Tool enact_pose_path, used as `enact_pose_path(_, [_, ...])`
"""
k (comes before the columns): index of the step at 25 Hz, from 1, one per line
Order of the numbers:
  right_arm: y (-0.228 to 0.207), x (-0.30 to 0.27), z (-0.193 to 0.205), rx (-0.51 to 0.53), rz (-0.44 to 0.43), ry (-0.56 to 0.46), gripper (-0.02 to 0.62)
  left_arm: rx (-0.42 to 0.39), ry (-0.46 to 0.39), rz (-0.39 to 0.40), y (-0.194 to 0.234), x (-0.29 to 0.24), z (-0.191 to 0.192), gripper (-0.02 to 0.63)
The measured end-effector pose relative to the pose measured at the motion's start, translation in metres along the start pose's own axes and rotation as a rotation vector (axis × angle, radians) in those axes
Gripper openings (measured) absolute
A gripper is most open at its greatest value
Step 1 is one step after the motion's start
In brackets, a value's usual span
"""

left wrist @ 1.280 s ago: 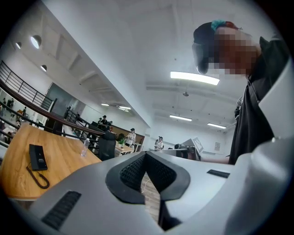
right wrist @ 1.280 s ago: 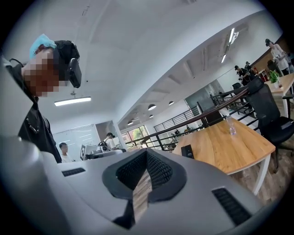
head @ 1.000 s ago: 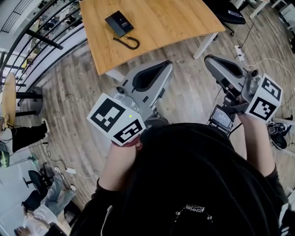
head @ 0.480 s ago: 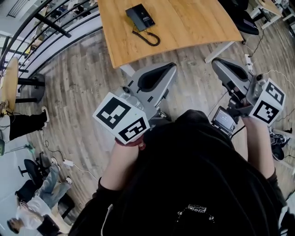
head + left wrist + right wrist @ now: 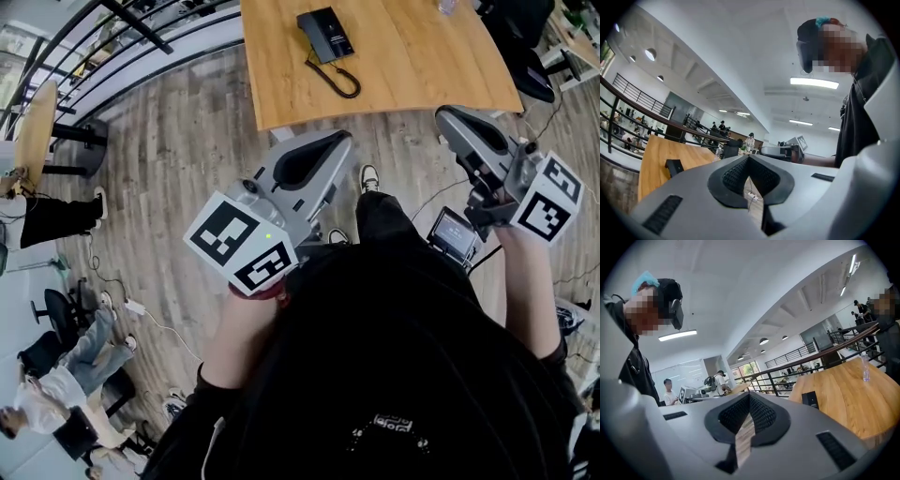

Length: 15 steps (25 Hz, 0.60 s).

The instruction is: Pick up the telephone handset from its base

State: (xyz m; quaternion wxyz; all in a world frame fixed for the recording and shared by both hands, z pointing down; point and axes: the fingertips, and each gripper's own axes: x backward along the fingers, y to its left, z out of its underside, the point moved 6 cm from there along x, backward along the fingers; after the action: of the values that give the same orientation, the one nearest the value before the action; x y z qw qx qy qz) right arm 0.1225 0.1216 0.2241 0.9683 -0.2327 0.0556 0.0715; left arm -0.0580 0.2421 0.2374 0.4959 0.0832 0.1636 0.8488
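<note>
1. Left gripper: the jaws are pressed together and nothing is held. It is carried about level, over the floor, short of the table.
2. Right gripper: the jaws are likewise seen pressed together and empty. It is tipped slightly down and also stands short of the table edge.
3. Phone: a black unit lying on the table well in from the near edge. It is well apart from both grippers, ahead of them and nearer the left one's line. The handset is judged to rest on its base, though the two are not told apart at this range. In the left gripper view the phone is seen left of the jaws. In the right gripper view it is seen right of them.
4. Cord: coiled and looped on the table on the near side of the phone.
5. Risk, jaws: if they are not spread before arrival, the handset would be pushed rather than gripped.
6. Risk, base: the phone looks light. A lift off-centre or at an angle could drag or tip it.
7. Risk, cord: the loop lies in the approach path. It could be snagged by a jaw, or could tug the base once the handset is raised.
</note>
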Motion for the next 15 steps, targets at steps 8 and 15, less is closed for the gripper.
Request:
enact_pose_path(8, [-0.035,-0.060,-0.025,0.037,-0.114,0.024,0.015,-0.006,-0.028,-0.103,0.049,-0.004,-0.012,0.005])
enact_pose_path(15, [-0.092,-0.099,-0.043,0.023,-0.151,0.035,0.015,0.001,-0.025,-0.113,0.091,-0.047,-0.023,0.005])
